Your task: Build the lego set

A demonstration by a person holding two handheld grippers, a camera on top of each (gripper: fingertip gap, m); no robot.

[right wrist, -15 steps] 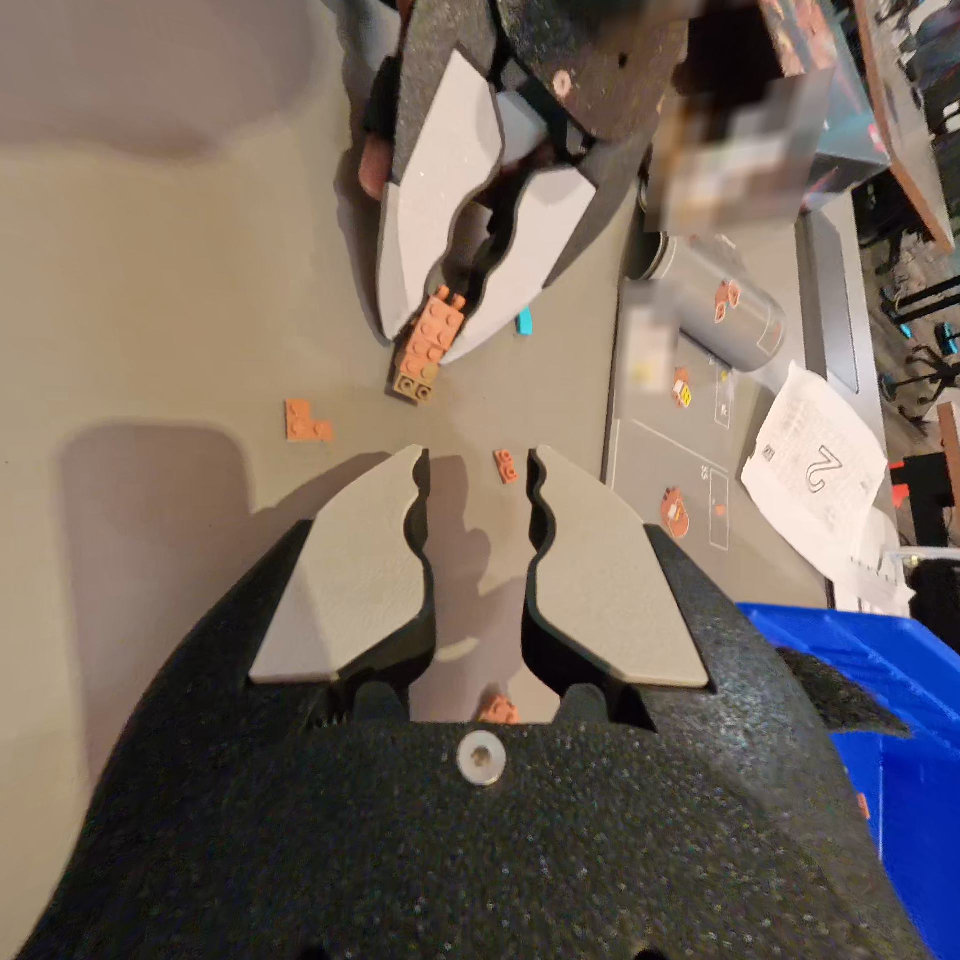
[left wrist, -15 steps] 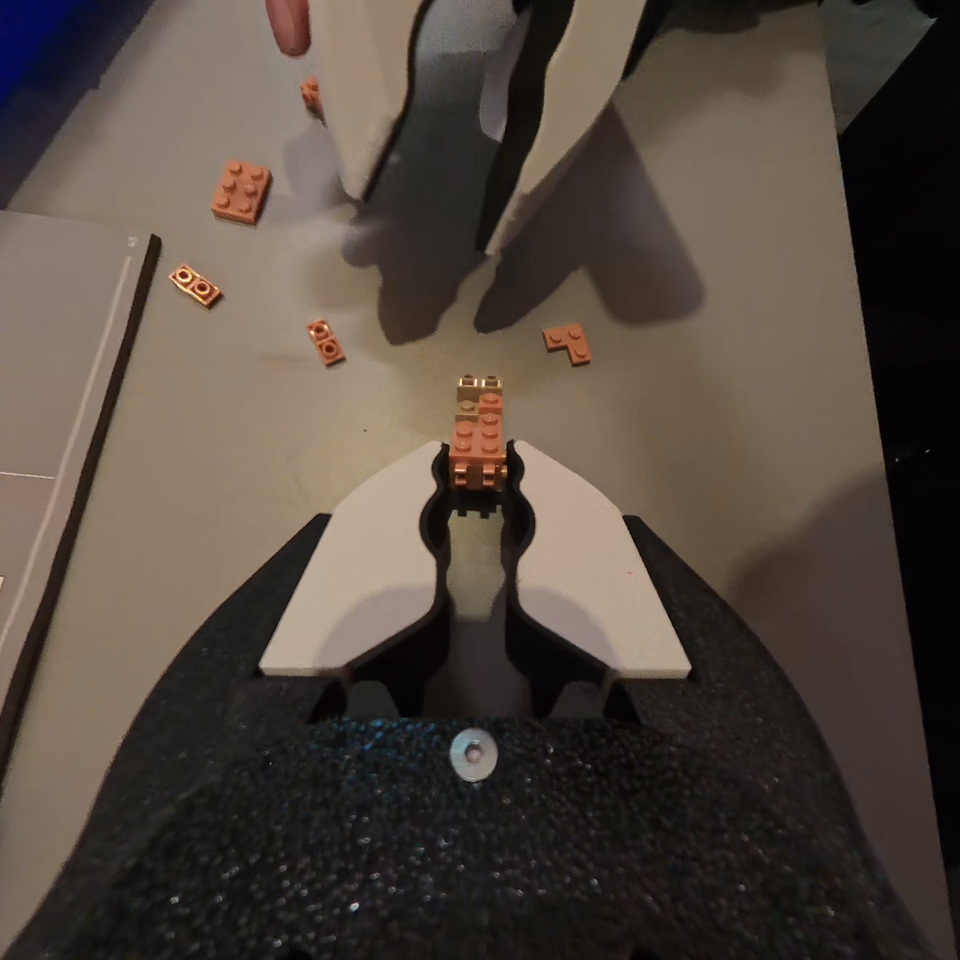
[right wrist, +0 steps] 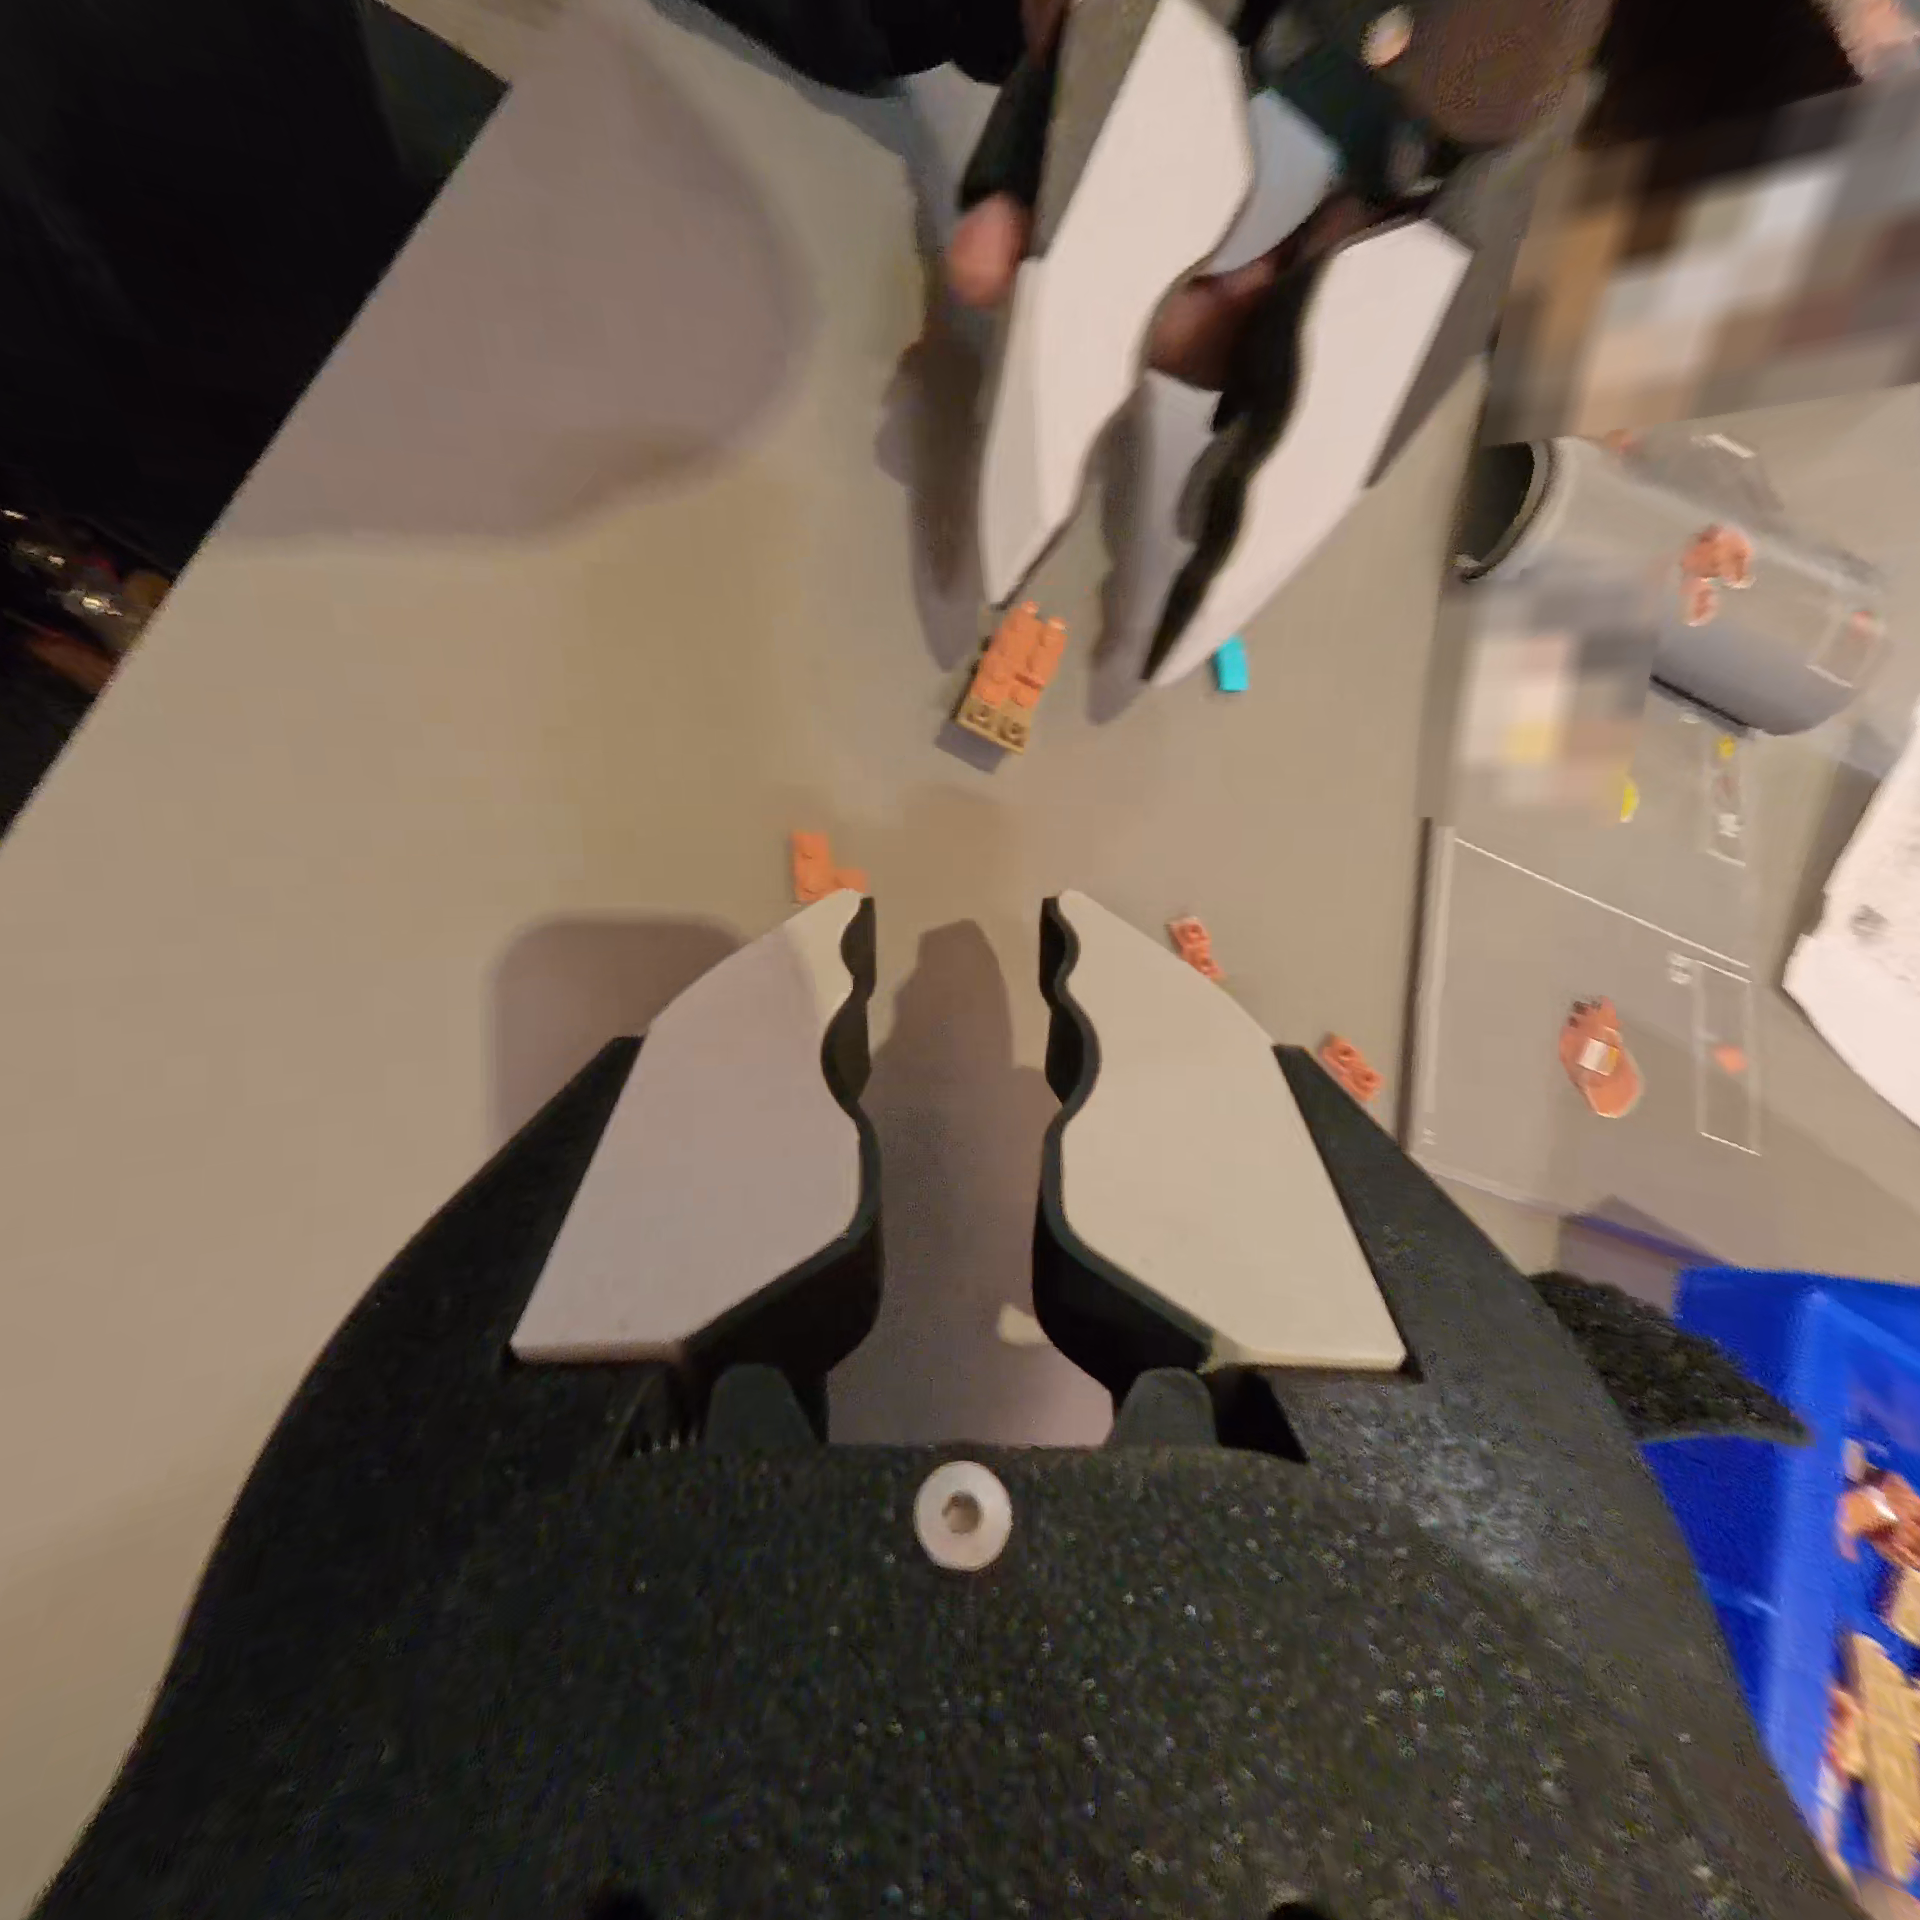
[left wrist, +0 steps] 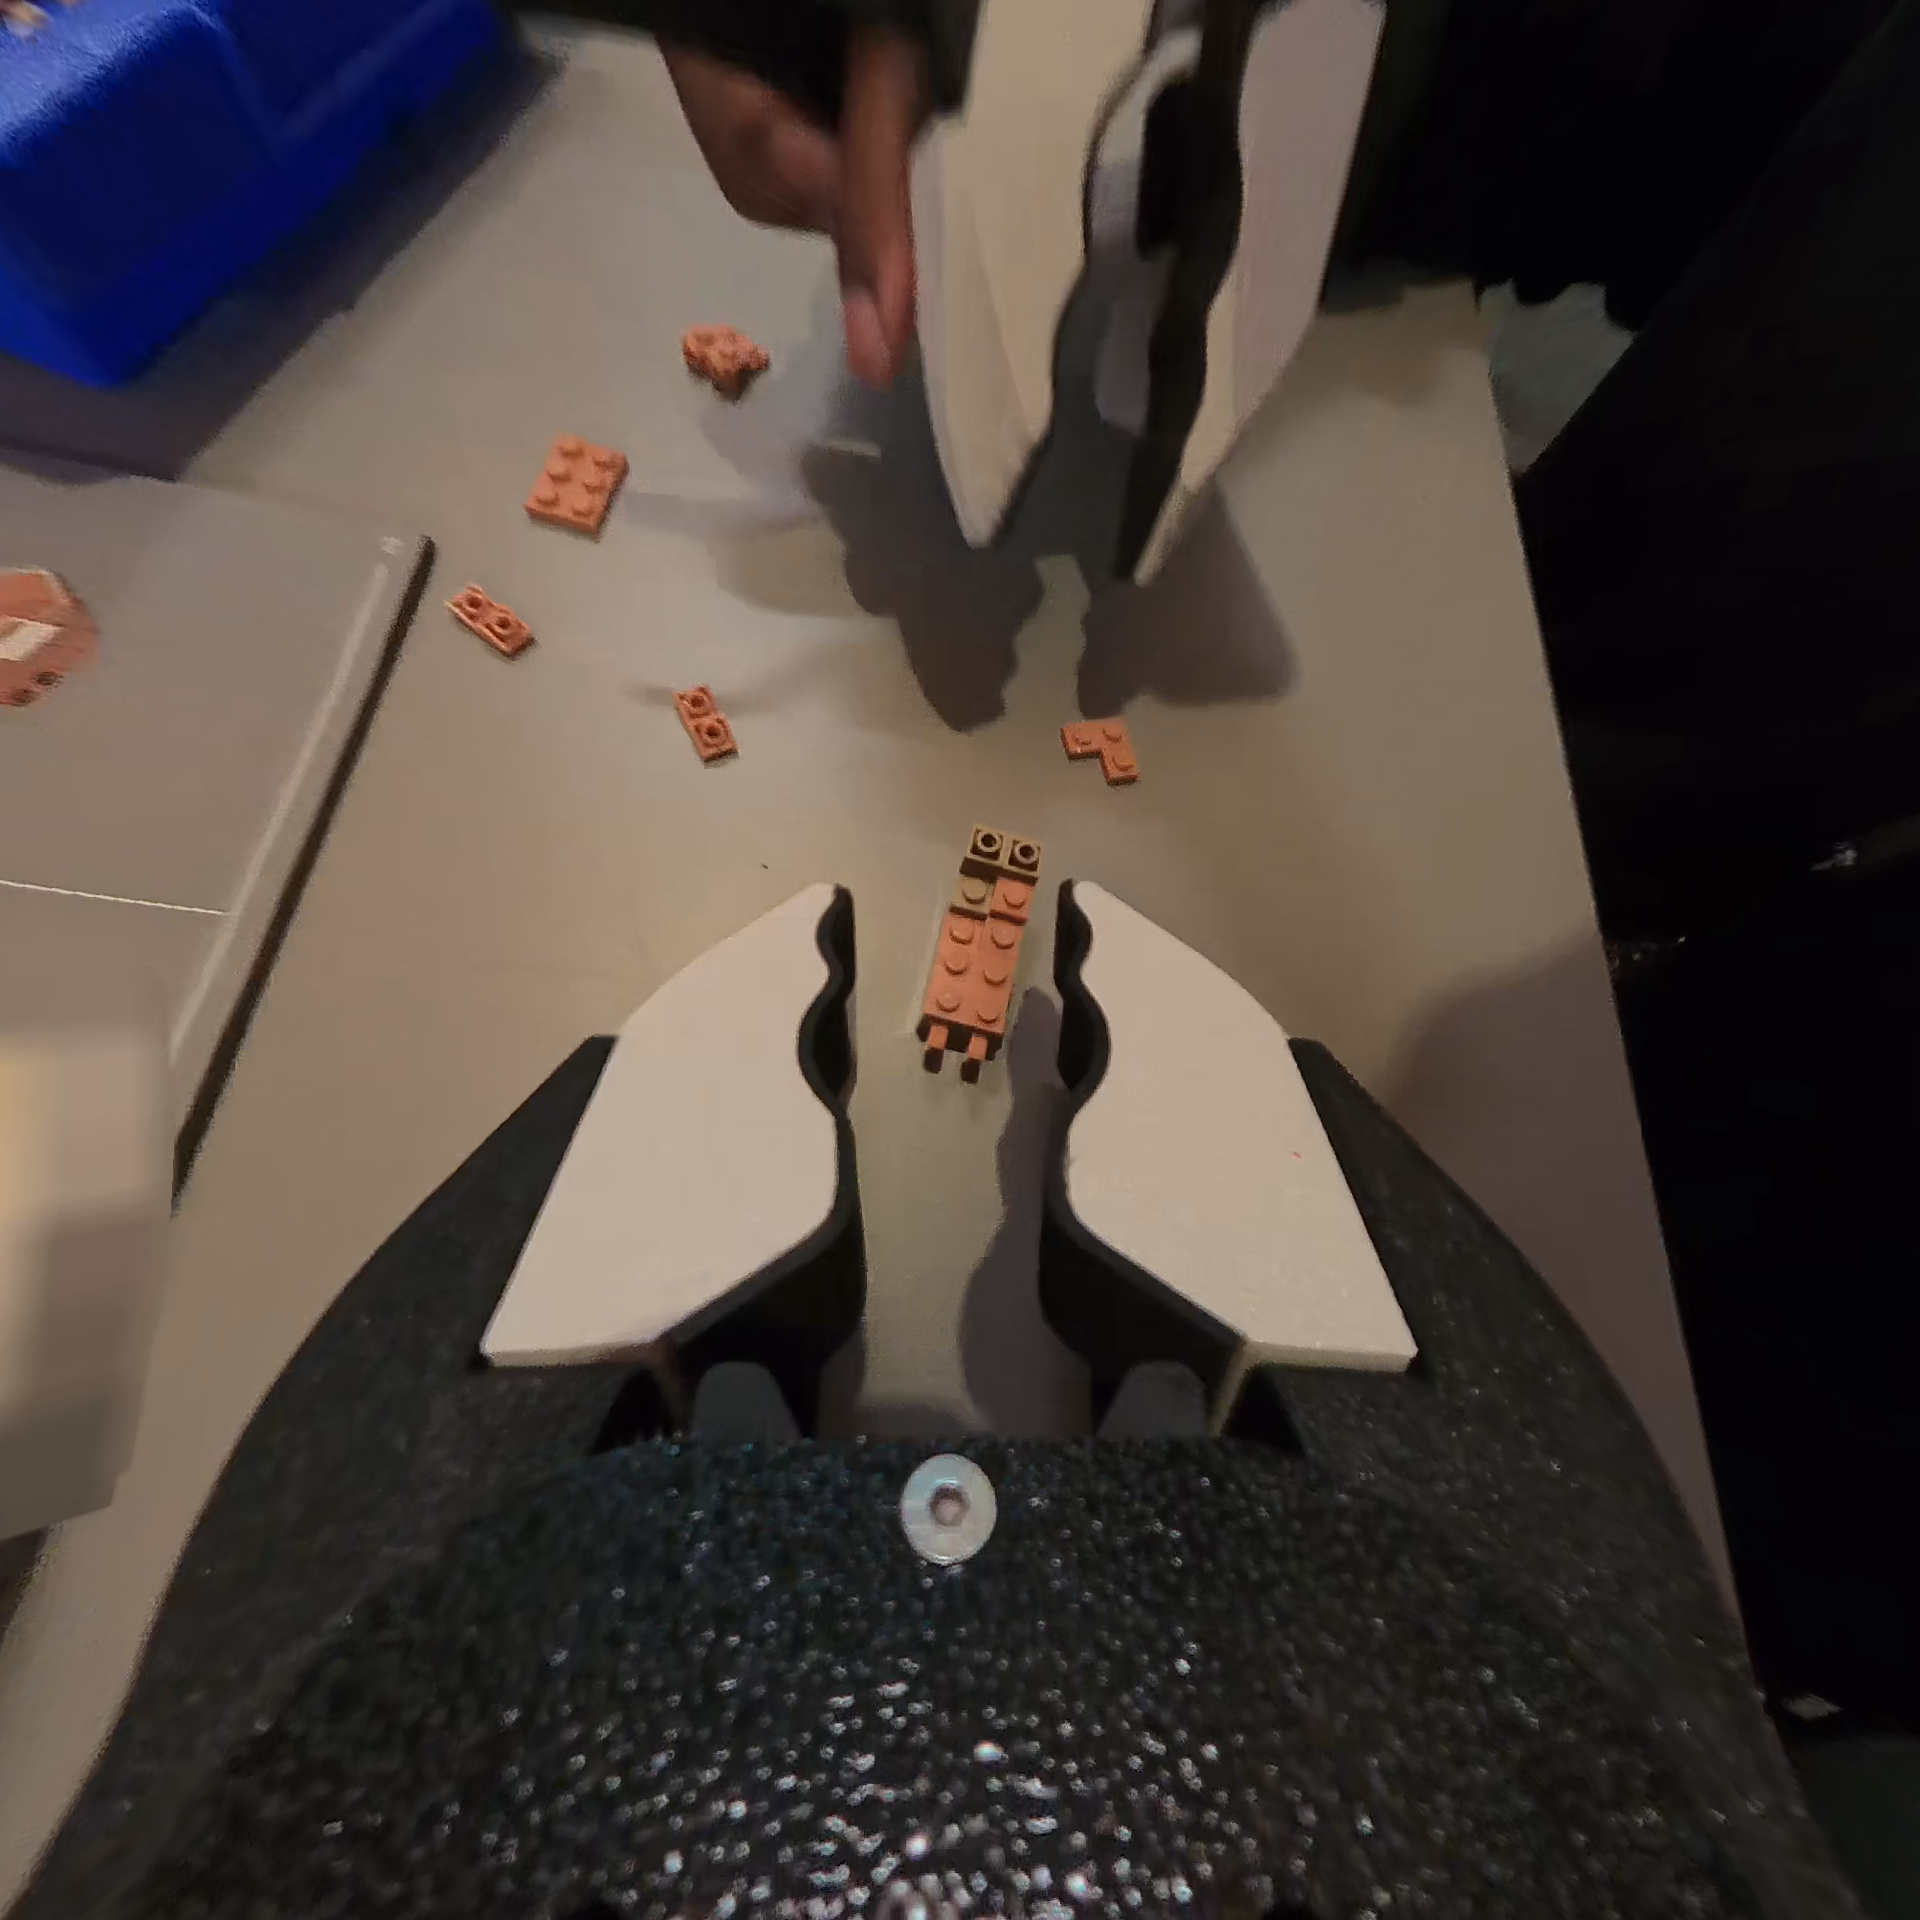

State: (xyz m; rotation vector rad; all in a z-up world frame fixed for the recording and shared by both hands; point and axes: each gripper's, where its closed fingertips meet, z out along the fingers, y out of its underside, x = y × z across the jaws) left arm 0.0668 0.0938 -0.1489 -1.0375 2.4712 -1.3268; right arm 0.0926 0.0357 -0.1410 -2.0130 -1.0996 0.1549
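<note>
**Orange brick pieces on a grey table, both grippers open**

Orange is the colour of nearly all the small pieces that we see on the grey table. We go from left to right in the left wrist view. A blue bin stands at the far left corner, and below it lies a grey mat with thin white lines. Next come a square studded plate and two small two-stud plates, all apart from each other. Then we see a person's hand beside the right gripper, which hangs over the table with its fingers parted.

The left gripper has its jaws well open and grips nothing. A long orange and tan assembly lies flat on the table between its fingers, and a strip of table shows on both sides, so no pad touches it. An L-shaped plate lies just beyond, to the right.

In the right wrist view the right gripper is also open, with only bare table and shadow between its fingers. The same L-shaped plate is just beside its left fingertip. Farther right are a turquoise piece, a grey cylinder lying on its side, and a white printed sheet.

The sheet carries print, which we do not repeat. The marks on the mat are too small for us to read.
</note>
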